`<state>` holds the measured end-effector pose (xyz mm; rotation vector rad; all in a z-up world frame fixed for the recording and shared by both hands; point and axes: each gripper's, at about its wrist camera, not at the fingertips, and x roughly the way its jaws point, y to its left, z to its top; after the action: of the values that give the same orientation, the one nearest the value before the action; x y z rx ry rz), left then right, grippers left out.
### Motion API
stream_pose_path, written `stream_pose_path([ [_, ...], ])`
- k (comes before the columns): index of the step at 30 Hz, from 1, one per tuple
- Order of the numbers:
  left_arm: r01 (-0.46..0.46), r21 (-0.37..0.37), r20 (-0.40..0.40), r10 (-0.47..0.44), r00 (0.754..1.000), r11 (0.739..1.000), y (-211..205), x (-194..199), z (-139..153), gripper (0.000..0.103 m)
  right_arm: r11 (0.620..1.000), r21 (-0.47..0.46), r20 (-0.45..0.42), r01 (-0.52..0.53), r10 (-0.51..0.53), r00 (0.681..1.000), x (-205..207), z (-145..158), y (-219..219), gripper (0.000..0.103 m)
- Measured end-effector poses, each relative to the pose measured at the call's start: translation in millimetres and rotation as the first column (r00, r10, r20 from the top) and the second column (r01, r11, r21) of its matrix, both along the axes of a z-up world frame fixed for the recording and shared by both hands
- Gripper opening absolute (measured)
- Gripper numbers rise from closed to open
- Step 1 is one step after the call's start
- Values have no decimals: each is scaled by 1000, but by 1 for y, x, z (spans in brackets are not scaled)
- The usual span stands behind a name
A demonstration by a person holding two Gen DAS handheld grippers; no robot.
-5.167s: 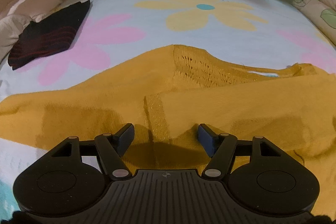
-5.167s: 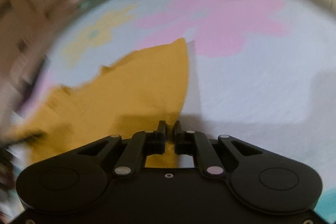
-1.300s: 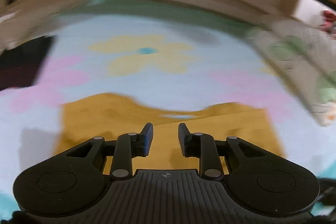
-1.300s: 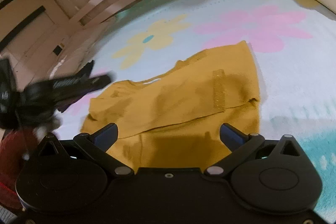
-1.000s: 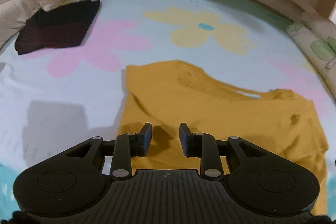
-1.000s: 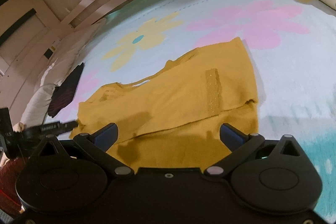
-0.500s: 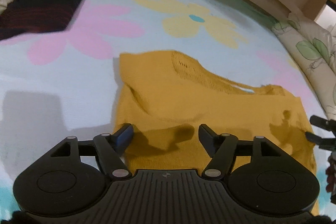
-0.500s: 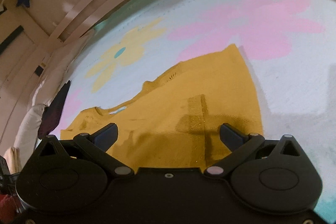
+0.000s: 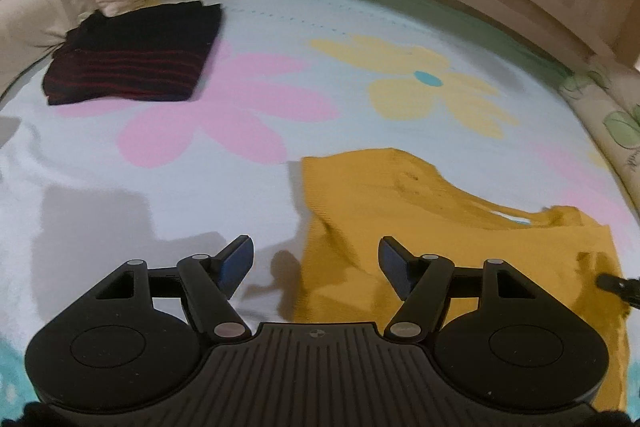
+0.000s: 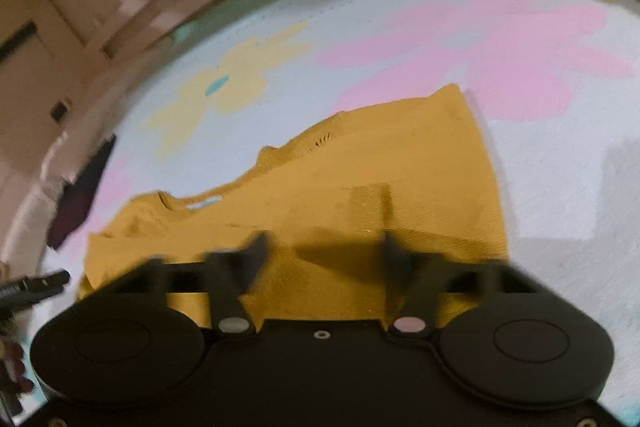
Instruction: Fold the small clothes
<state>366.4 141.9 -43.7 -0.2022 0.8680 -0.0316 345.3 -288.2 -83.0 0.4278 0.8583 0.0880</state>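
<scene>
— Right, left wrist view: the left gripper [image 9: 316, 259] stands apart over the left edge of the mustard-yellow knit top [image 9: 420, 227], which lies flat on the flowered bedspread [image 9: 280, 39]. A folded black garment with red stripes [image 9: 132, 55] sits far left.

— And the right wrist view alone shows the right gripper [image 10: 324, 255], blurred, its jaws closing above the top's near hem, not yet pinching it.

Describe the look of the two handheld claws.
Both claws, left and right, are matte black: two round discs, angled linkage bars with silvery pivot pins, flat tapered fingers. The left body is ribbed with a small round emblem. No cables or sleeves show.
</scene>
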Motion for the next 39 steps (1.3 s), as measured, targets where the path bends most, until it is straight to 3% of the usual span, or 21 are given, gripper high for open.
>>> stream_pose_path([
  [1, -8, 2, 0, 8, 1000, 1000, 2, 0, 0, 68, 1000, 20, 2, -6, 6, 1000, -1, 1, 0, 14],
  [6, -17, 25, 3, 17, 1000, 1000, 3, 1, 2, 68, 998, -6, 138, -65, 65, 988, -9, 41, 9, 13],
  [9, -14, 27, -5, 14, 1000, 1000, 2, 1, 0, 68, 997, -71, 193, 16, -2, 981, -15, 65, -4, 12],
  [14, 17, 41, -26, -16, 1000, 999, -5, 5, -5, 68, 972, -195, 77, 129, -116, 990, -13, 37, -31, 12],
  [19, 43, 48, -29, -42, 999, 998, -12, 5, -8, 68, 976, -187, 24, 113, -110, 994, -11, 24, -35, 13],
  [24, 95, 105, -109, -83, 990, 990, -16, 6, -25, 69, 974, -193, -28, 119, -127, 992, -14, 17, -34, 21],
  [26, 113, 146, -125, -95, 988, 983, -20, 6, -24, 69, 973, -193, -29, 128, -136, 990, -13, 16, -36, 25],
  [27, 112, 146, -131, -93, 987, 983, -19, 6, -23, 69, 971, -196, -29, 134, -142, 989, -15, 17, -38, 35],
  [28, 106, 145, -136, -86, 987, 984, -17, 5, -23, 70, 969, -203, -30, 143, -152, 988, -15, 19, -39, 53],
  [29, 98, 146, -137, -78, 988, 984, -16, 5, -23, 70, 964, -217, -31, 155, -165, 986, -16, 20, -40, 62],
  [30, 89, 149, -134, -69, 989, 985, -16, 5, -22, 70, 958, -233, -31, 166, -178, 984, -17, 21, -42, 83],
  [33, 66, 172, -81, -52, 995, 983, -19, 2, -12, 70, 956, -230, -19, 181, -191, 982, -20, 22, -45, 86],
  [35, 62, 176, -15, -60, 998, 982, -24, 0, -2, 70, 957, -230, 3, 179, -183, 983, -22, 26, -44, 96],
  [36, 65, 165, 19, -69, 997, 984, -27, -1, 3, 70, 957, -233, 18, 173, -174, 985, -22, 29, -43, 102],
  [39, 122, 114, 65, -130, 989, 986, -41, -2, 7, 74, 957, -241, 60, 163, -153, 986, -22, 34, -38, 102],
])
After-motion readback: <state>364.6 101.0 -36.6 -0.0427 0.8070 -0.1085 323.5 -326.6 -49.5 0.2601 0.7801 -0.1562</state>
